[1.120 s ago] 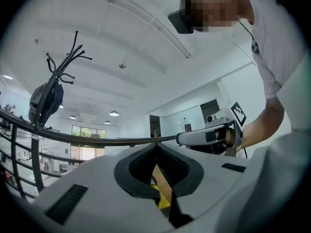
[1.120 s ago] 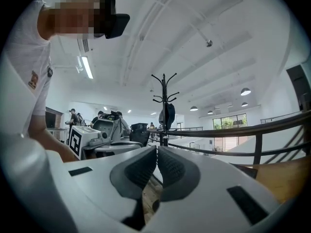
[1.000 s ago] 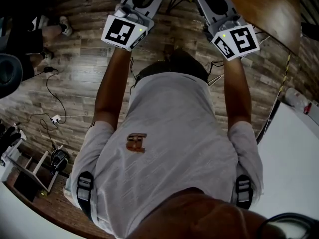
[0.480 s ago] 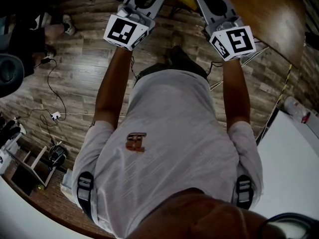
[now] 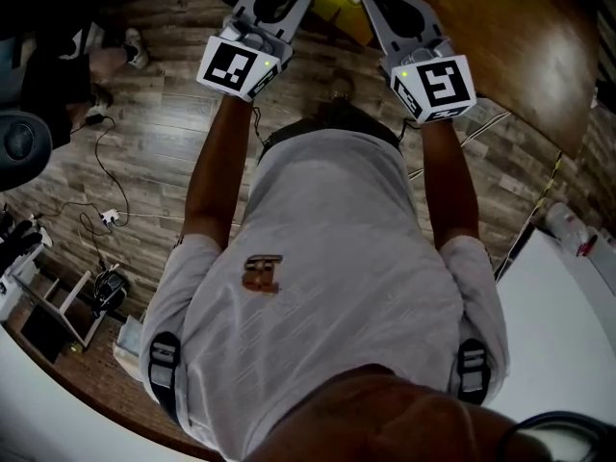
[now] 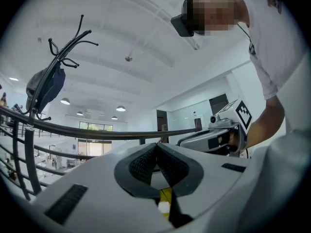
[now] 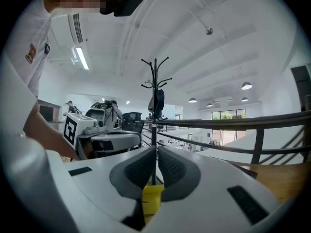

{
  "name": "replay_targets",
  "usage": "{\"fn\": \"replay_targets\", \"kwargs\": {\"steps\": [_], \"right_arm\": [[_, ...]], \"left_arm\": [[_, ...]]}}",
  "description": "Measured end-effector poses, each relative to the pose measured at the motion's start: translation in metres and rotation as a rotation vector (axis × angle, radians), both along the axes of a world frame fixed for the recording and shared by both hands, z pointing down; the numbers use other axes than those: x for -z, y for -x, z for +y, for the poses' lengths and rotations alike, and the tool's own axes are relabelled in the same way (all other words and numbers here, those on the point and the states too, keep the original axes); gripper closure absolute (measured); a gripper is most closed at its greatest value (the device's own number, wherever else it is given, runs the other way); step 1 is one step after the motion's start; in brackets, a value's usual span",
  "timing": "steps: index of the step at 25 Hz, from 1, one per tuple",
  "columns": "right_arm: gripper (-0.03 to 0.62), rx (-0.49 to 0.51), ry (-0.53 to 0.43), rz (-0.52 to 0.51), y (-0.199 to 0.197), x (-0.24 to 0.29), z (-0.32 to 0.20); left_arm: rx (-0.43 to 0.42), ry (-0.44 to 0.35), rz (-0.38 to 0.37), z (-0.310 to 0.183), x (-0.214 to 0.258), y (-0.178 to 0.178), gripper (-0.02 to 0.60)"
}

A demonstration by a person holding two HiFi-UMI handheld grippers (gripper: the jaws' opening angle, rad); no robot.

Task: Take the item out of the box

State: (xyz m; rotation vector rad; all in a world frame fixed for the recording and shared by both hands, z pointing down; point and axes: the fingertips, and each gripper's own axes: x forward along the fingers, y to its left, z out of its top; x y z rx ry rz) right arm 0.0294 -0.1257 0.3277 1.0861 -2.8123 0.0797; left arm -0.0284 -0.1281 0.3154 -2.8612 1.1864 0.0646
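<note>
The left claw [image 6: 156, 147] is clenched, its two ribbed pads meeting at the tips with nothing caught between them. The right claw [image 7: 156, 149] is clenched the same way and is also empty. The person holds both out in front at arm's length, side by side and near each other, each with its marker cube [image 5: 236, 61] at the rear end, closest to the wrist.

A yellow thing [image 7: 152, 198] lies just beyond and below the tips of the right claw, showing through the narrow slot under its pads. Through the slot under the left claw's pads the same yellow shows, with a small white piece on it. From the head view it sits between the two claws' tips, touching neither. Whether it is the box or the item inside cannot be told.

A wooden tabletop [image 5: 520, 27] stretches away to the right of the right claw. Wood-plank floor [image 5: 144, 162] lies below and to the left of the left claw. Far ahead of the right claw a coat rack [image 7: 155, 96] stands upright, with a dark railing [image 7: 233, 125] running off to its right.
</note>
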Motion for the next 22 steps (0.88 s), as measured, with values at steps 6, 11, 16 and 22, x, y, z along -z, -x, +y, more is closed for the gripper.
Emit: {"fn": "replay_targets", "kwargs": {"steps": [6,11,16,22], "right_arm": [[0.559,0.010,0.034,0.018,-0.011,-0.014,-0.031],[0.559,0.042,0.069,0.051,-0.003,-0.027,-0.050],[0.557,0.064,0.124,0.088,0.008,-0.044,-0.064],[0.552,0.072,0.168,0.127,0.022,-0.057,-0.073]], "left_arm": [[0.023,0.012,-0.006,-0.029,-0.013,-0.015,0.561],[0.045,0.020,-0.013,-0.049,-0.023,-0.015,0.561],[0.058,0.043,-0.015,-0.061,-0.031,-0.007,0.561],[0.033,0.059,-0.012,-0.072,-0.034,0.003,0.561]]}}
